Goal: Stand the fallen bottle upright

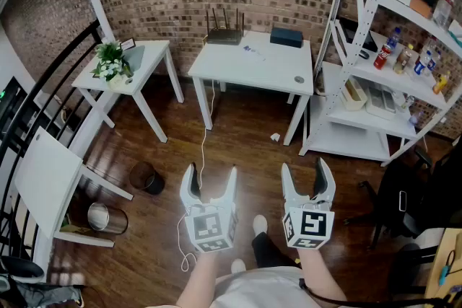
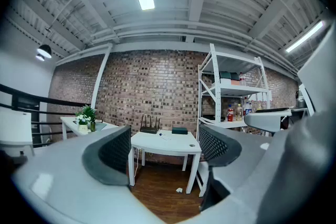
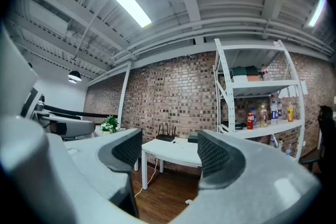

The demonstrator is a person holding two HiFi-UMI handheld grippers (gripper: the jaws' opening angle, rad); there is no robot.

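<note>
Several bottles (image 1: 388, 48) stand on the middle shelf of a white rack (image 1: 339, 47) at the right; in the right gripper view these bottles (image 3: 251, 118) look upright. I cannot make out a fallen one. My left gripper (image 1: 211, 180) and right gripper (image 1: 304, 177) hover side by side over the wooden floor, well short of the rack. Both point level toward the brick wall. The left gripper (image 2: 164, 152) is open with only the room between its jaws. The right gripper (image 3: 170, 152) is open too, and nothing is between its jaws.
A white table (image 1: 253, 65) with a router (image 1: 224, 36) and a black box (image 1: 286, 37) stands ahead by the wall. A small table with a plant (image 1: 112, 63) is at the left. Two bins (image 1: 147, 177) sit on the floor near a white chair (image 1: 47, 180).
</note>
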